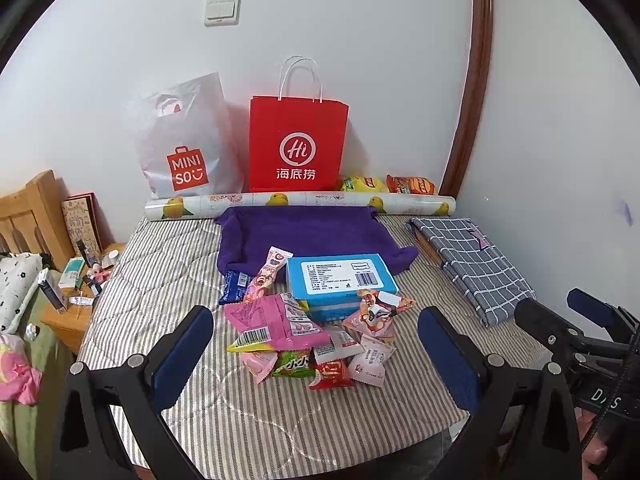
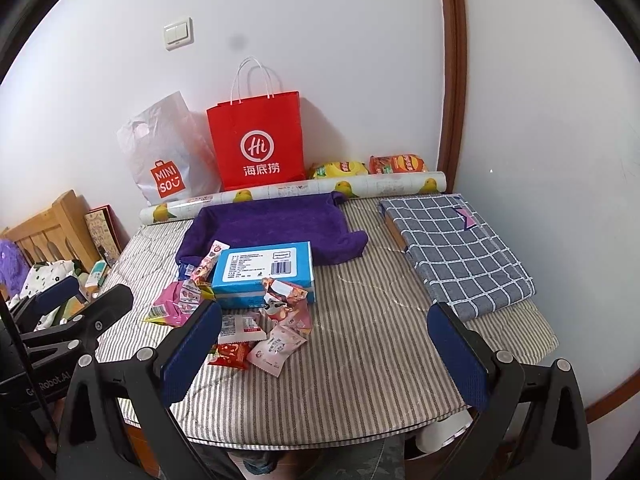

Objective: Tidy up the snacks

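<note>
Hidden or unclear: print on the small wrappers is too small to read; the dark blue packet is half covered by the long pink stick packet; the lower part of the blue box is masked by wrappers leaning on it.

Snack pile — loose packets heaped on the striped cloth, just before the box, left of the table's middle in the right wrist view. The big pink bag lies flat, barcode end toward the left gripper. The stick packet runs slantwise, one end up on the purple towel. The red packet sits nearest the camera.

Blue box: long axis across the table, label and barcode facing up.

Left gripper: fingers spread wide, nothing between them, hovering with the pile framed between the pads.
Right gripper: likewise released and empty, to the right of the pile.

Back row: white Miniso bag and red paper bag against the white wall, two crisp bags, a printed roll lying crosswise.
Right edge: folded checked cloth.
Left: a wooden bedhead and a cluttered side table.
</note>
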{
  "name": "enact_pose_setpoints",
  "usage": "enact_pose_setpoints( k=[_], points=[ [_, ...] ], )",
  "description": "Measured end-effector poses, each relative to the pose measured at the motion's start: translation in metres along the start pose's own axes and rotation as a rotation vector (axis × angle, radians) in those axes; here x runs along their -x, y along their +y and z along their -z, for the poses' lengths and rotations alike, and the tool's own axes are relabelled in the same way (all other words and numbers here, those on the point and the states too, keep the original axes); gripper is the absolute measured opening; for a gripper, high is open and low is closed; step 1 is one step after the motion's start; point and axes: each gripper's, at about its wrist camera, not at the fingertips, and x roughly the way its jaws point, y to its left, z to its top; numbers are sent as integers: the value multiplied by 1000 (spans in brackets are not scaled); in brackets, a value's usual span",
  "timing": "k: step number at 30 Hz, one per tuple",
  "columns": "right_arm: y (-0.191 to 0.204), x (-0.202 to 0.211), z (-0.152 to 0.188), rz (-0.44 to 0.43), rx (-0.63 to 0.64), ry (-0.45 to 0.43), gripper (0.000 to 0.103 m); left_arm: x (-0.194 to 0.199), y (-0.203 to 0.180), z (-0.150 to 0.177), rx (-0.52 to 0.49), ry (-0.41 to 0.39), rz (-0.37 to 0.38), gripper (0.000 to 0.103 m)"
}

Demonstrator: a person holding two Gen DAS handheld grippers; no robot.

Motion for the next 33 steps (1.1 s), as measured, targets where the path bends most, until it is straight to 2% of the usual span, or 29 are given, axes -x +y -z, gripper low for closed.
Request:
enact_pose_setpoints(
  k=[33],
  points=[
    [6, -3, 1, 5, 14, 19, 101, 4, -3, 0, -10, -13, 8, 103]
  ],
)
